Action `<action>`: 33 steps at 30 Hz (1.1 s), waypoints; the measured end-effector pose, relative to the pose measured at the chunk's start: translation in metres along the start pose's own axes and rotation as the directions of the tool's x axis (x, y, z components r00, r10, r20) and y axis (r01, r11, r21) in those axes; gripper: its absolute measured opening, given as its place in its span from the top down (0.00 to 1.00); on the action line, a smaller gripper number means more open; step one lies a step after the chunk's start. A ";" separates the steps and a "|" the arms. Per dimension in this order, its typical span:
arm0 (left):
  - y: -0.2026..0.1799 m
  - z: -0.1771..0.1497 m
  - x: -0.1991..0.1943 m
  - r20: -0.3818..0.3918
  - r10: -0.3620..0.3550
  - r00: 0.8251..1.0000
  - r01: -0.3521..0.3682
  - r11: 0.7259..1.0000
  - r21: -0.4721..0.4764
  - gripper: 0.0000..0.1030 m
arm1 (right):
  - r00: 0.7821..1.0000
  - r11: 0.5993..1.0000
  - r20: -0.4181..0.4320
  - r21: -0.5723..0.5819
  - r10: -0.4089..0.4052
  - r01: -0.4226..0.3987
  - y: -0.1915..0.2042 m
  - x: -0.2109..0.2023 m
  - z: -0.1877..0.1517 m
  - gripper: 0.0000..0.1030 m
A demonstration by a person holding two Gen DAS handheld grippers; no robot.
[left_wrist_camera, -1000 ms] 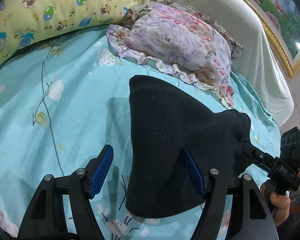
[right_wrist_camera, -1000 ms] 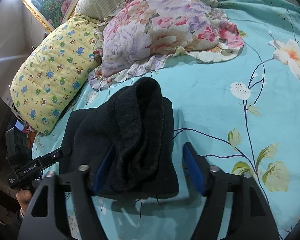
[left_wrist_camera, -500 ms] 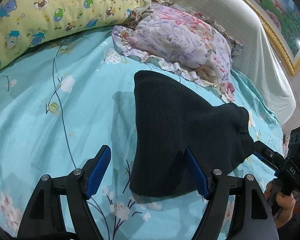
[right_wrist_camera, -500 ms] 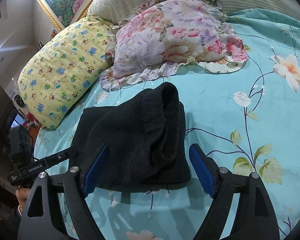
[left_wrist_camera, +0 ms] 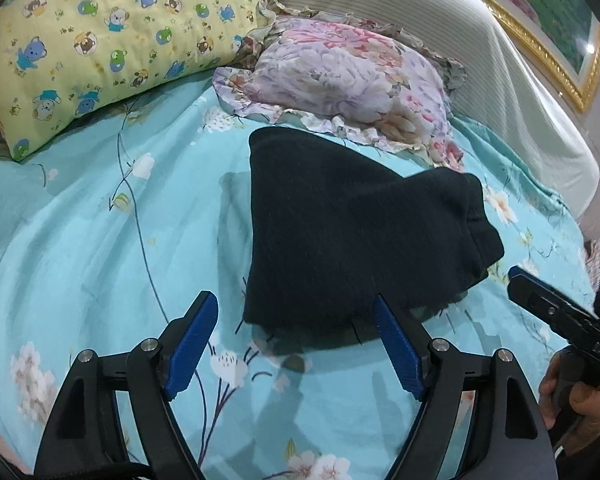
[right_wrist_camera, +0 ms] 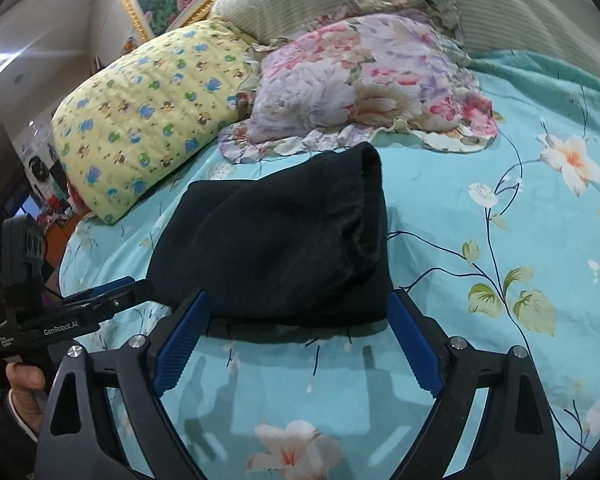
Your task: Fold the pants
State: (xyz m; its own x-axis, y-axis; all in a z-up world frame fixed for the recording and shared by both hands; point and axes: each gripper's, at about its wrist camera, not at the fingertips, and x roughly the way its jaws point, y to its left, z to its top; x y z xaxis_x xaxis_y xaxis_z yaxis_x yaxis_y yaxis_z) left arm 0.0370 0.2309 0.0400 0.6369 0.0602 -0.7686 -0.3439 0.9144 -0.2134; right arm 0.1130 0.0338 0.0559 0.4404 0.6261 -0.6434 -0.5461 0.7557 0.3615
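The black pants point(left_wrist_camera: 352, 236) lie folded into a thick bundle on the turquoise flowered bedsheet point(left_wrist_camera: 100, 240). My left gripper point(left_wrist_camera: 294, 304) hovers at the bundle's near edge, its jaws opening wide and its blue pads point(left_wrist_camera: 192, 340) clear of the cloth. In the right wrist view the pants point(right_wrist_camera: 284, 248) sit just beyond my right gripper point(right_wrist_camera: 298, 298), whose jaws are also opening, with no pad pressing on the fabric. Each view shows the other gripper at its side: the right one point(left_wrist_camera: 548, 312) and the left one point(right_wrist_camera: 108, 296).
A yellow cartoon-print pillow point(left_wrist_camera: 112, 40) and a floral pillow point(left_wrist_camera: 348, 80) lie behind the pants against a striped headboard point(left_wrist_camera: 480, 60). A gold-framed picture point(left_wrist_camera: 556, 20) hangs above. A hand point(left_wrist_camera: 580, 400) grips the right tool's handle. Bare sheet point(right_wrist_camera: 500, 240) spreads to the right.
Both grippers have drawn back from the pants and their jaws have spread wider. The right jaws, which straddled the bundle before, now stand off its near edge. The pants stay put.
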 end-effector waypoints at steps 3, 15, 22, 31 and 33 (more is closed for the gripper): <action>-0.001 -0.005 -0.002 -0.004 0.011 1.000 -0.011 1.000 -0.004 0.22 | 1.000 0.999 0.017 -0.045 -0.007 0.008 0.009 -0.005 -0.004 0.09; -0.007 -0.021 -0.006 0.000 0.083 0.997 -0.083 0.996 0.035 0.21 | 0.998 0.983 0.046 -0.179 -0.038 0.045 0.031 -0.005 -0.024 0.06; -0.014 -0.028 0.001 -0.012 0.107 0.994 -0.106 0.992 0.062 0.19 | 0.999 0.984 0.022 -0.174 -0.037 0.040 0.029 0.005 -0.030 0.06; -0.017 -0.030 0.006 -0.006 0.143 0.990 -0.142 0.986 0.082 0.19 | 0.999 0.984 0.022 -0.173 -0.034 0.038 0.027 0.011 -0.031 0.06; -0.017 -0.031 0.007 -0.006 0.149 0.989 -0.148 0.985 0.088 0.19 | 0.999 0.985 0.023 -0.168 -0.035 0.039 0.027 0.012 -0.031 0.06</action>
State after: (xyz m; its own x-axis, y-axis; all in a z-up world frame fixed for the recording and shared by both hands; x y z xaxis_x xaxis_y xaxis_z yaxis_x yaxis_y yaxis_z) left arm 0.0264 0.2034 0.0195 0.5744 0.1936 -0.7954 -0.3721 0.9272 -0.0430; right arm 0.0814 0.0554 0.0371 0.4755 0.6033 -0.6403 -0.6405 0.7363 0.2181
